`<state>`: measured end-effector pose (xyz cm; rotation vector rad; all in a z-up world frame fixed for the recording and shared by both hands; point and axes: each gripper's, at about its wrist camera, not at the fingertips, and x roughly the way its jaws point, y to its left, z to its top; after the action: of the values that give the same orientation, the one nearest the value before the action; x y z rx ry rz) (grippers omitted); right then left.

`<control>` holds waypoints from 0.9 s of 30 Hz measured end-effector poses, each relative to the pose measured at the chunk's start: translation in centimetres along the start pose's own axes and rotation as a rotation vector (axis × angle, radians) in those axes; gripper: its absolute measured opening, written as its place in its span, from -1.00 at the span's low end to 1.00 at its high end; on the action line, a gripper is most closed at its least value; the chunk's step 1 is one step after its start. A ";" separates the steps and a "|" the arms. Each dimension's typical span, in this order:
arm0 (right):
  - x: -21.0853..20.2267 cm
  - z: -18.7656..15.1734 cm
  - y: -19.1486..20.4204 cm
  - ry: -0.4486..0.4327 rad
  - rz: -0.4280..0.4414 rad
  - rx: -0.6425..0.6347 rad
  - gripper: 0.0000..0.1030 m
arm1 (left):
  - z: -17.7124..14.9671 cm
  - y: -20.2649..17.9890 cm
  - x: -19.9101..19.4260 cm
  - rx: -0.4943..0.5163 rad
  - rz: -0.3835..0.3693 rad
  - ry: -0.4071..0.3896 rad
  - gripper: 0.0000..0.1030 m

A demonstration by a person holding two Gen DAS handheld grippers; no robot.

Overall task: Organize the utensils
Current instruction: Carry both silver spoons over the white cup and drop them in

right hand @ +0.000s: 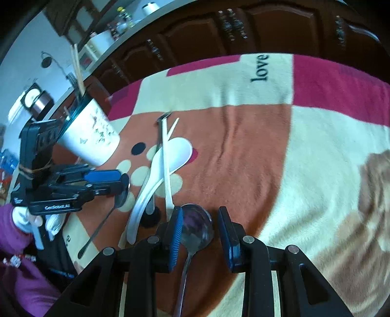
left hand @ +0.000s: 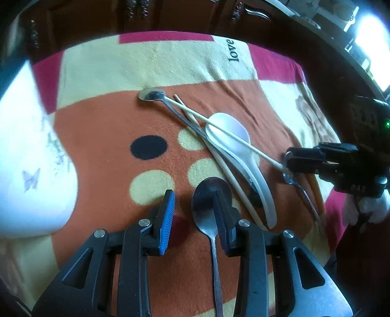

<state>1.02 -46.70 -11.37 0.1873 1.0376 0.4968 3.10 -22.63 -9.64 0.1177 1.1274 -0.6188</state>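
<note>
A white cup point(right hand: 91, 137) with butterfly print holds chopsticks point(right hand: 77, 70); it shows at the left in the left wrist view point(left hand: 31, 156). On the blanket lie a white ceramic spoon point(left hand: 234, 141), pale chopsticks point(left hand: 219, 126) and a long metal spoon point(left hand: 151, 95). My left gripper point(left hand: 195, 207) is open over a steel spoon point(left hand: 209, 209); it shows in the right wrist view point(right hand: 121, 181). My right gripper point(right hand: 199, 231) is open around the bowl of another steel spoon point(right hand: 196, 226); it shows in the left wrist view point(left hand: 288, 162).
A patterned blanket point(right hand: 304, 158) in orange, cream and pink covers the surface. Dark wooden cabinets point(right hand: 219, 31) stand behind it. A counter with jars point(right hand: 121, 22) runs at the far left.
</note>
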 end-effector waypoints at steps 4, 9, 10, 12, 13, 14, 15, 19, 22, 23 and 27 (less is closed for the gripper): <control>0.4 -0.5 0.3 0.025 0.023 -0.018 -0.84 | 0.5 -0.4 0.4 0.038 -0.028 0.008 -0.49; -1.4 -1.5 0.6 -0.002 -0.038 -0.005 -0.95 | 0.7 -1.0 -0.1 0.079 -0.028 0.005 -0.92; -2.0 -1.8 0.8 -0.014 -0.051 0.002 -0.95 | 0.6 -1.0 -0.6 0.069 -0.033 -0.001 -0.96; -3.2 -2.3 0.9 -0.040 -0.071 0.019 -0.95 | 0.4 -0.9 -1.5 0.051 -0.021 -0.020 -1.00; -3.9 -2.6 1.0 -0.057 -0.080 0.030 -0.95 | 0.4 -0.8 -1.8 0.043 -0.018 -0.030 -1.00; -4.6 -2.9 1.2 -0.074 -0.091 0.042 -0.95 | 0.2 -0.7 -2.6 0.030 -0.017 -0.046 -1.00; -5.4 -3.3 1.4 -0.093 -0.100 0.057 -0.95 | 0.2 -0.6 -3.0 0.026 -0.016 -0.055 -1.00; -7.5 -3.8 2.4 -0.150 -0.109 0.082 -0.95 | -0.3 -0.3 -5.8 0.003 -0.013 -0.113 -0.99; -9.2 -3.6 3.7 -0.193 -0.105 0.077 -0.95 | -0.6 -0.3 -8.1 -0.008 -0.021 -0.159 -0.99; -9.7 -3.3 4.3 -0.205 -0.105 0.070 -0.95 | -0.7 -0.3 -9.0 -0.013 -0.022 -0.176 -0.99; -11.1 -1.7 6.9 -0.240 -0.094 0.017 -0.95 | -0.8 0.3 -12.2 -0.035 -0.020 -0.230 -0.99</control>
<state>-7.09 -46.12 -1.03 0.2066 0.8118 0.3707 -0.84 -17.13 0.52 0.0049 0.9173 -0.6136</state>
